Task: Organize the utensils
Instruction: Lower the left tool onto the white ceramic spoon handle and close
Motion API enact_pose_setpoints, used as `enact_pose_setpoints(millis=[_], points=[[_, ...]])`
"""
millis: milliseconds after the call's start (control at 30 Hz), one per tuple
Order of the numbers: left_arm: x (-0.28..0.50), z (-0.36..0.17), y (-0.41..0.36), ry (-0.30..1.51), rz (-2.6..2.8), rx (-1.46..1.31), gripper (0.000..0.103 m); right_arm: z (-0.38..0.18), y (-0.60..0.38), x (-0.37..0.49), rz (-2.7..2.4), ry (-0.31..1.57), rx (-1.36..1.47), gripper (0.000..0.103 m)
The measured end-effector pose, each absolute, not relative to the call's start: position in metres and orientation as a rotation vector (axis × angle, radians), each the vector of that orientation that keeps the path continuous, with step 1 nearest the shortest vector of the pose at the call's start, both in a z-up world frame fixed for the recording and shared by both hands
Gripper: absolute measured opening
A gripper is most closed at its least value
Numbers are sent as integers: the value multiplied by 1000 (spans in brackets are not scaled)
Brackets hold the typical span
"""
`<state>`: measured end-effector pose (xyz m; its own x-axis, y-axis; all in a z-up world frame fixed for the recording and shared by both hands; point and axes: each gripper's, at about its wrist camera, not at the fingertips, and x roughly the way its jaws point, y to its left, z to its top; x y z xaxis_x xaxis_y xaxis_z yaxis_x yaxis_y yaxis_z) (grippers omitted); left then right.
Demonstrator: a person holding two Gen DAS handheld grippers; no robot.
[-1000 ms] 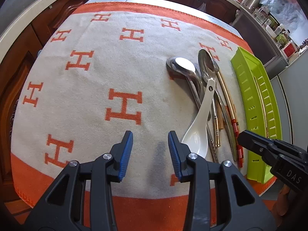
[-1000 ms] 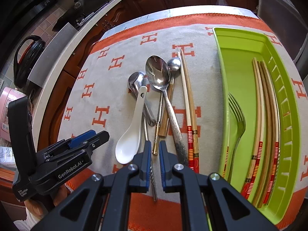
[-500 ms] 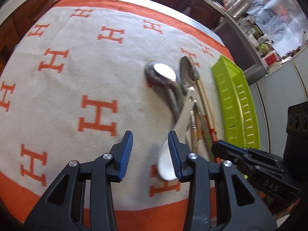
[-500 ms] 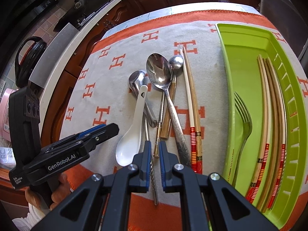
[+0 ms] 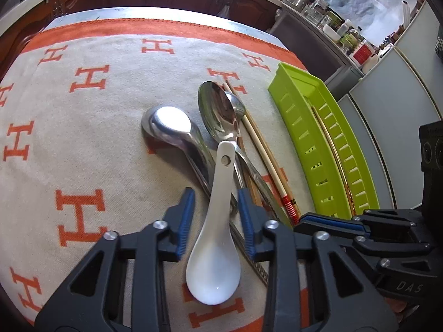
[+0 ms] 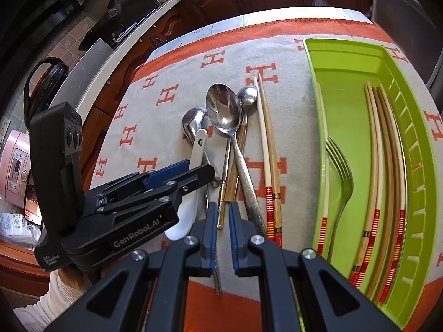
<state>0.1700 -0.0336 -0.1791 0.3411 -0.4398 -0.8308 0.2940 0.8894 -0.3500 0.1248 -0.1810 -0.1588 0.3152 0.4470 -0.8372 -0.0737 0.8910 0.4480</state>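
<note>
A white ceramic spoon (image 5: 218, 249) lies on the cloth, bowl nearest me, its handle resting across the steel spoons. My left gripper (image 5: 216, 213) straddles that handle. Its jaws are closing, with slim gaps still on both sides of the handle. In the right wrist view the left gripper (image 6: 198, 171) covers most of the white spoon (image 6: 198, 146). My right gripper (image 6: 223, 221) hovers over the handles of the pile, its pads almost together with nothing gripped. In the pile lie a large steel spoon (image 5: 218, 110), a rounder steel spoon (image 5: 169, 124) and a chopstick pair (image 6: 267, 144).
The green tray (image 6: 346, 55) at the right holds a fork (image 6: 342, 171) and several chopsticks (image 6: 384, 166). An orange-and-grey H-patterned cloth (image 5: 83, 138) covers the table. Off the table's left edge stand a pink cooker (image 6: 13, 166) and a black kettle (image 6: 41, 83).
The left gripper has swung right until the white spoon's handle sits between its fingers, and its jaws have narrowed. The right gripper has stayed put.
</note>
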Motion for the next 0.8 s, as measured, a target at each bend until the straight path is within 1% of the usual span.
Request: enact_pose_setpoints(millis=[33, 67, 300, 600, 633, 667, 733, 800], points=[[170, -180, -34, 1131, -490, -150, 15, -159, -182, 125, 352, 1208, 361, 8], [170, -181, -35, 1130, -491, -150, 14, -159, -182, 125, 350, 1208, 362, 8], [162, -180, -28, 1110, -462, -178, 13, -158, -182, 125, 346, 1203, 356, 8], [146, -172, 6, 1116, -393, -228, 12, -152, -163, 140, 397, 1158, 291, 8], [145, -171, 9, 1117, -392, -236, 11, -150, -159, 143, 404, 1144, 271, 14], [143, -169, 13, 1115, -391, -242, 11, -149, -154, 146, 406, 1132, 252, 26], [140, -165, 21, 1112, -384, -250, 10, -148, -145, 154, 412, 1099, 212, 34], [137, -162, 29, 1108, -377, -261, 8, -149, -138, 162, 421, 1096, 187, 34]])
